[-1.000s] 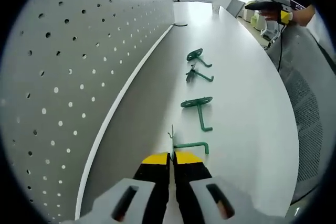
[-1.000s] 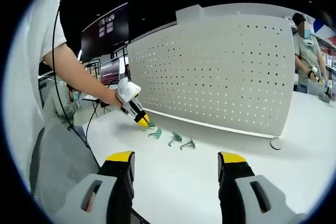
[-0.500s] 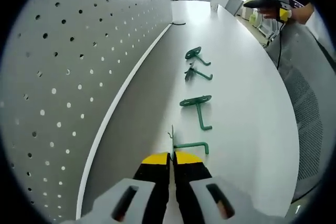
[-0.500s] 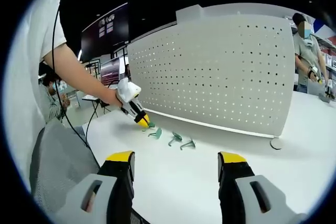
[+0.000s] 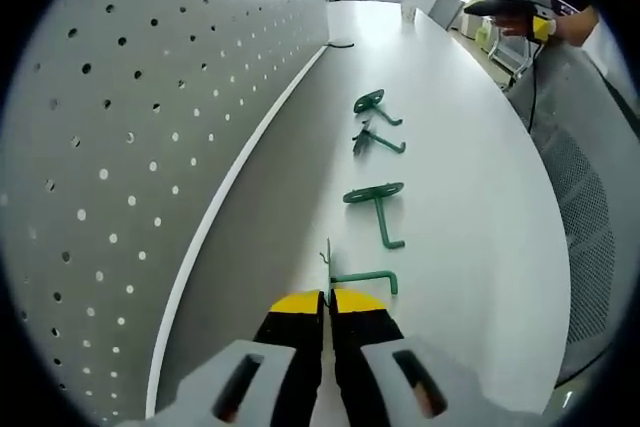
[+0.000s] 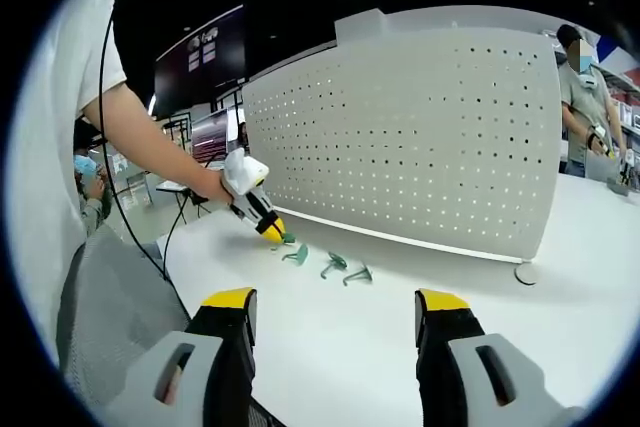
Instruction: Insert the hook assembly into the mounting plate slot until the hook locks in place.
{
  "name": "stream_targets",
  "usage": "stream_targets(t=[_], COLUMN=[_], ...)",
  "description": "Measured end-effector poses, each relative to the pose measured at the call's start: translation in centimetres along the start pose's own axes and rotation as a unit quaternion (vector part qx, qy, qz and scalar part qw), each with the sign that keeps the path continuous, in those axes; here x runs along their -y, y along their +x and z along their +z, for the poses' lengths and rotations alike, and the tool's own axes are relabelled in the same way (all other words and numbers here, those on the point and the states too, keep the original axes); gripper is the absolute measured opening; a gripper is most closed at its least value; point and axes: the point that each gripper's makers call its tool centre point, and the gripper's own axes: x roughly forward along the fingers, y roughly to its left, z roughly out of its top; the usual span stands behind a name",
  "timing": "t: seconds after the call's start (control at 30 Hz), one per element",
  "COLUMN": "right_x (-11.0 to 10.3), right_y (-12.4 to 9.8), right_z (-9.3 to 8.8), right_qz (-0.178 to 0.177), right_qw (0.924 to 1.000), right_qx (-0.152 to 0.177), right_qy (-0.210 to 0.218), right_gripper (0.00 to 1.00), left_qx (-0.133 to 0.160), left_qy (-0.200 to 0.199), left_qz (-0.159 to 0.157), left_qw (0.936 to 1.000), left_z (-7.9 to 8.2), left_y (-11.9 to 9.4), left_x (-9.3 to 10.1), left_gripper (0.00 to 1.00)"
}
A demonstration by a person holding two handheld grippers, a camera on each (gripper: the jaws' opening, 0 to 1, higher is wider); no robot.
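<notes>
My left gripper point(image 5: 327, 299) has its jaws pressed together on the nearest green hook point(image 5: 355, 275), low on the white table point(image 5: 470, 197) beside the pegboard point(image 5: 130, 97). Three more hooks point(image 5: 374, 202) line up beyond it along the board's foot, with bare table towards the outer edge. My right gripper point(image 6: 335, 302) hangs wide open above that edge.

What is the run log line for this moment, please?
left gripper: shut on nearest hook | right gripper: open, off table | three hooks loose | pegboard: no hook
</notes>
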Motion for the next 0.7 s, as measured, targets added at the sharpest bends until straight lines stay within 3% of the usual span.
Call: stream_targets(t=[0.7], right_x=[-0.04], right_y=[0.06], right_z=[0.06], right_qz=[0.001], right_qw=[1.0], right_qx=[-0.001], right_qy=[0.0], right_gripper=[0.62], left_qx=[0.001], left_qy=[0.001], left_qz=[-0.001], left_qw=[1.0], left_z=[0.12], left_y=[-0.08], left_x=[-0.01], left_gripper=[0.01])
